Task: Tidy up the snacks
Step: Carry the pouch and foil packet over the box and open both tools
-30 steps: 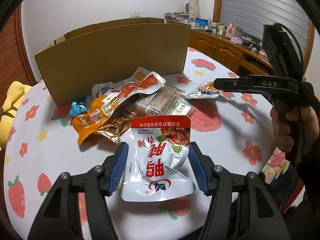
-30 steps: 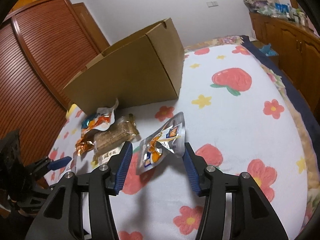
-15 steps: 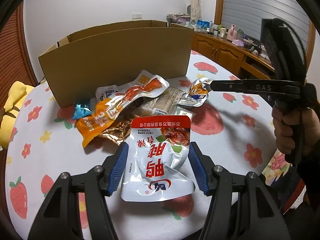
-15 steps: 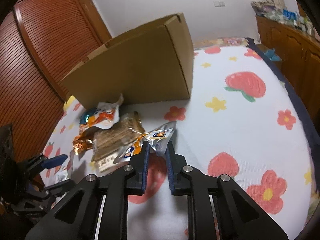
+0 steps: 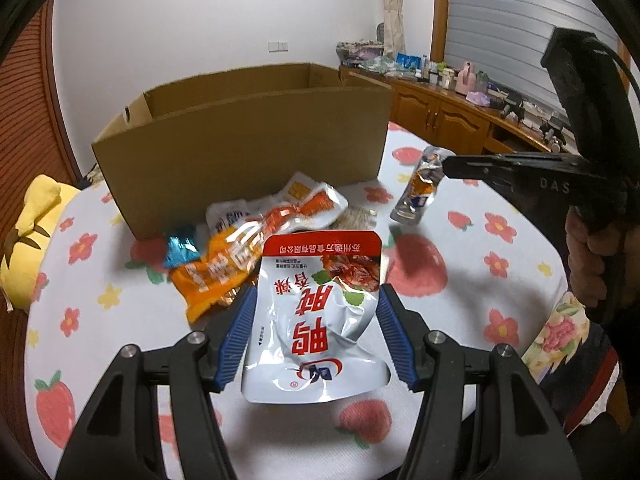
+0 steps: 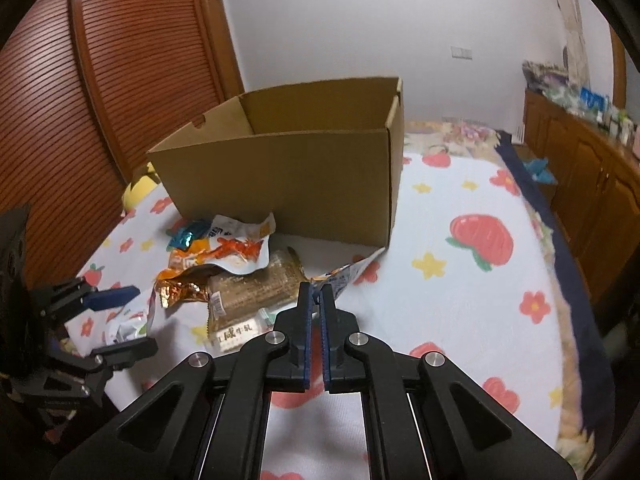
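My left gripper [image 5: 316, 296] is shut on a white and red snack pouch [image 5: 320, 332], held just above the strawberry tablecloth. My right gripper [image 6: 316, 292] is shut on the edge of a small silver and orange packet [image 6: 348, 274]. In the left wrist view that packet [image 5: 420, 192] hangs from the right gripper [image 5: 444, 168] above the cloth, to the right of the pile. An open cardboard box [image 5: 240, 160] stands behind. In front of it lie an orange packet [image 5: 216, 264], a blue candy [image 5: 180, 242] and a brown cracker pack [image 6: 248, 284].
A yellow soft toy [image 5: 32, 240] lies at the table's left edge beside the box. A wooden sideboard [image 5: 440, 120] crowded with small items runs along the right wall, and a slatted wardrobe [image 6: 100, 80] stands on the left. A hand [image 5: 592, 248] grips the right tool.
The right gripper's jaws closed on the small silver packet and lifted it off the cloth, so it now hangs tilted. The left gripper and its pouch stayed put.
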The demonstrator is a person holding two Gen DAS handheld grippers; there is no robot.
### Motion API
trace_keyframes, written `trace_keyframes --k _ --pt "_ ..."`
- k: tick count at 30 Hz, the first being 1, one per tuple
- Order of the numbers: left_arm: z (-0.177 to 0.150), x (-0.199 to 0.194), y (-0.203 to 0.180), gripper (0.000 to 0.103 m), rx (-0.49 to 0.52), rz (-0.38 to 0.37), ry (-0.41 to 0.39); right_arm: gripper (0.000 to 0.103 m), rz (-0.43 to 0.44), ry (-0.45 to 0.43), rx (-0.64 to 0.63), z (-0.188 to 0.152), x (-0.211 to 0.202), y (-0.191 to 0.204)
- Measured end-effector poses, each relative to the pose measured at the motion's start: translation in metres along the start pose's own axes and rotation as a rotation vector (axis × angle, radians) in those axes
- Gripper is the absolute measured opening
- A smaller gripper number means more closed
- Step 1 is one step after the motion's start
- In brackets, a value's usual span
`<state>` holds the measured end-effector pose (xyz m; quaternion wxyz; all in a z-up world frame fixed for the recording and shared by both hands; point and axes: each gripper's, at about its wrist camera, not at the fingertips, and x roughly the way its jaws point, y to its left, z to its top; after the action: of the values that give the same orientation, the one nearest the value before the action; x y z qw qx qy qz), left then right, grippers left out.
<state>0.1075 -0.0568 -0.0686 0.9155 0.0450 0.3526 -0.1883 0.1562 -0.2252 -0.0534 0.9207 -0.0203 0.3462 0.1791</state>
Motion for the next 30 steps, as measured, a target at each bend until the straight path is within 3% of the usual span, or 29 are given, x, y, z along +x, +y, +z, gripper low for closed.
trace_keyframes --k 11,20,30 --pt "0.031 -0.014 0.009 0.060 0.004 0.014 -0.064 0.001 -0.013 -0.051 -0.076 0.022 -0.029 0.014" --pt "0.079 -0.025 0.028 0.060 0.025 0.045 -0.135 0.001 -0.001 -0.146 -0.144 0.068 -0.060 0.026" --pt "0.128 -0.011 0.063 0.060 0.016 0.097 -0.157 0.001 0.037 -0.179 -0.186 0.114 -0.033 0.026"
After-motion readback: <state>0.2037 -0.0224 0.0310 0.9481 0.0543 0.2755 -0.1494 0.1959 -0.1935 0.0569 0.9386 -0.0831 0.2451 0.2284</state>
